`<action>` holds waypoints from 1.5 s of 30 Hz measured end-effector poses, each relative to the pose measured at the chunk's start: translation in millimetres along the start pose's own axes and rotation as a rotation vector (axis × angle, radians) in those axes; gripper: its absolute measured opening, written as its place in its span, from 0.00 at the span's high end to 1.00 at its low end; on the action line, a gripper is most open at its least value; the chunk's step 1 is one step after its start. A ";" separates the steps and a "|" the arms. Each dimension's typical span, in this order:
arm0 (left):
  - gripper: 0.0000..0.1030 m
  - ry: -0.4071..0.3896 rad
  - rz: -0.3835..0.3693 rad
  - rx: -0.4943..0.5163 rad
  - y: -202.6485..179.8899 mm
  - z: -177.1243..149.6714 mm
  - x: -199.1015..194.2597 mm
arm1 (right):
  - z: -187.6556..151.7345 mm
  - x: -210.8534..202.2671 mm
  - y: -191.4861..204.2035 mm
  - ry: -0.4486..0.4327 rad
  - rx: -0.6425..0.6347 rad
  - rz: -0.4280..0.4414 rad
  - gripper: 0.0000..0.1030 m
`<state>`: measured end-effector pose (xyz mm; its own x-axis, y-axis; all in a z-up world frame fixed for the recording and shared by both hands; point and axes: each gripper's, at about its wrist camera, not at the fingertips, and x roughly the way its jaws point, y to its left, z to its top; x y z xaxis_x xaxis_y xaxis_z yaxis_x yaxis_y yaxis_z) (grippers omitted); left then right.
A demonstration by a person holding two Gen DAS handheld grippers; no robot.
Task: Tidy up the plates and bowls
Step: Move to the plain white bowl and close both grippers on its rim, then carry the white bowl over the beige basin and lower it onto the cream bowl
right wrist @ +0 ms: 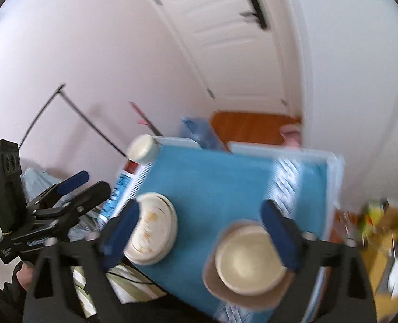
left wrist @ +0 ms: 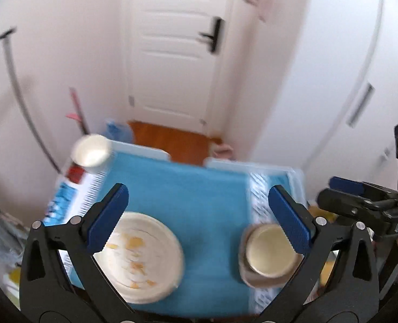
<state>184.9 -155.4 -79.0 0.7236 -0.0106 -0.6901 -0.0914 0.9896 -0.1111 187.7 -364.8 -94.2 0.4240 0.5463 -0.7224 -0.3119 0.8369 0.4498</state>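
Note:
A stack of white plates with orange food stains lies on the blue cloth at the near left; it also shows in the right wrist view. A cream bowl sits on a beige plate at the near right, also in the right wrist view. A small white bowl stands at the far left corner, also seen from the right wrist. My left gripper is open and empty above the cloth. My right gripper is open and empty, its right finger over the cream bowl.
The cloth covers a white plastic surface before a white door and wooden floor. A blue bag stands behind. Clutter lies right. Both views are blurred.

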 end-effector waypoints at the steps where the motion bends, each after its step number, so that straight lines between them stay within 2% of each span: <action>1: 0.00 -0.002 0.031 -0.012 8.7 2.4 -0.4 | 6.4 5.4 8.0 -0.011 -0.032 0.007 0.01; 3: 0.00 0.014 0.119 -0.046 33.3 7.5 0.9 | 17.8 17.5 22.6 -0.016 -0.075 0.039 0.01; 6: 0.00 0.007 0.208 -0.096 68.7 10.8 2.3 | 39.3 43.2 47.7 0.019 -0.150 0.069 0.01; 8: 0.00 0.014 0.238 -0.145 93.9 11.3 5.8 | 50.4 61.3 63.1 0.047 -0.193 0.060 0.01; 11: 0.00 0.018 0.246 -0.234 135.7 11.2 12.9 | 68.5 96.3 87.3 0.055 -0.248 0.047 0.01; 16: 0.00 0.030 0.282 -0.348 202.3 16.0 50.0 | 92.8 161.9 115.2 0.079 -0.278 0.034 0.01; 20: 0.01 0.045 0.268 -0.395 240.8 16.3 89.8 | 111.2 239.4 126.4 0.166 -0.254 0.036 0.01; 21: 0.02 0.057 0.258 -0.402 249.4 16.0 103.9 | 113.9 261.0 127.8 0.188 -0.241 0.044 0.01; 24: 0.20 0.105 0.218 -0.430 273.4 14.5 152.3 | 114.8 317.9 129.0 0.243 -0.221 0.037 0.02; 26: 0.32 0.132 0.205 -0.441 282.2 11.0 176.3 | 110.0 353.6 129.2 0.273 -0.219 0.053 0.10; 29: 0.42 0.169 0.188 -0.462 298.5 5.6 213.2 | 100.5 390.9 124.6 0.318 -0.197 0.092 0.23; 31: 0.47 0.184 0.176 -0.476 308.3 1.0 232.5 | 94.9 407.4 120.9 0.345 -0.179 0.118 0.35; 33: 0.51 0.201 0.167 -0.484 313.6 -2.5 246.4 | 90.7 423.6 118.7 0.363 -0.163 0.138 0.41; 34: 0.52 0.210 0.162 -0.486 315.1 -4.1 252.3 | 89.2 429.3 118.0 0.368 -0.157 0.148 0.46; 36: 0.56 0.226 0.158 -0.489 316.1 -6.7 262.0 | 87.5 441.2 119.3 0.378 -0.154 0.168 0.48; 38: 0.67 0.237 0.155 -0.492 316.4 -9.5 270.2 | 85.6 449.7 121.1 0.381 -0.161 0.178 0.52; 40: 0.72 0.242 0.146 -0.501 317.7 -12.4 276.5 | 83.5 454.9 121.1 0.386 -0.157 0.189 0.61; 45: 0.75 0.231 0.135 -0.501 318.1 -14.7 283.8 | 80.1 461.0 116.5 0.388 -0.135 0.188 0.76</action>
<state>351.1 154.3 -320.7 0.5195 0.0240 -0.8541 -0.5268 0.7960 -0.2980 414.9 -12.7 -332.8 0.0075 0.6135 -0.7897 -0.4724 0.6982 0.5379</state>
